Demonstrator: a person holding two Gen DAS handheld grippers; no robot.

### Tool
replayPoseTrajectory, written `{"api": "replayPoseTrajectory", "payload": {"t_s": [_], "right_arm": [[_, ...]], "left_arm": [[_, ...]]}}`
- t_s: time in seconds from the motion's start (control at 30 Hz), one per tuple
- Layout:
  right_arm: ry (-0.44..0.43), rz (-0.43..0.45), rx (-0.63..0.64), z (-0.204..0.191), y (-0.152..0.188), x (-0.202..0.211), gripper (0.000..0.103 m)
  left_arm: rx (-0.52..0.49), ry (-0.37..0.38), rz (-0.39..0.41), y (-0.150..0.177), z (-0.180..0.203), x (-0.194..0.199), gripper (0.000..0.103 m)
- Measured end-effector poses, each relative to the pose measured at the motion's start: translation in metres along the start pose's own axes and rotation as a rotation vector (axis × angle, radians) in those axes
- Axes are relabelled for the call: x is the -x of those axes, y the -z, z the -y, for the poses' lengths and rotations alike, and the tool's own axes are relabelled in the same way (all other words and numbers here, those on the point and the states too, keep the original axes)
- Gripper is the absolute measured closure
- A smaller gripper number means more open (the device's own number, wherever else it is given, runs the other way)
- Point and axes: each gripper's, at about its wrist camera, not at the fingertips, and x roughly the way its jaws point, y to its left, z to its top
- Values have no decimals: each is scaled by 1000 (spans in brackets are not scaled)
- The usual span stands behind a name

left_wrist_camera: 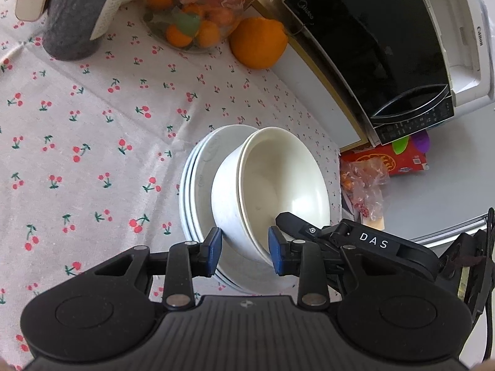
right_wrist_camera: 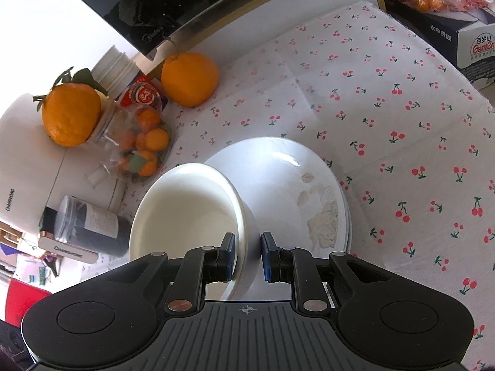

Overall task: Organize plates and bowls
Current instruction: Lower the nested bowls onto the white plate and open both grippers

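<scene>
A white bowl stands on a stack of white plates on the cherry-print cloth. The top plate carries a pale leaf pattern. My left gripper is shut on the bowl's near wall, with one blue pad outside and one inside. My right gripper is shut on the bowl's rim on its right side. In the left wrist view its black fingers reach over that rim from the right.
A black microwave stands behind the plates. A large orange, a glass jar of small oranges and a dark canister line the back. A red box and a carton sit past the cloth's edge.
</scene>
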Motion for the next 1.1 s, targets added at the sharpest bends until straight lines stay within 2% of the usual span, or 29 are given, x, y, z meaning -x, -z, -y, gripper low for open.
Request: {"api": "replayPoseTrajectory", "payload": {"t_s": [0.33,0.8,0.97,1.1], "right_arm": [[49,9,-51,17,-6,0,84],[36,29,-52,20,-8,-1,82],[30,30,-57,21,-7,-1,81],[6,34,-73,23,-8,2,74]], "left_arm": [[-25,2,-41,-2,7,-20,74],[-59,11,-30,-6,7,-25,75],[-94,-13,-14,-6,10,-23,70],[-123,-28,-10,-7,14,-20,62]]}}
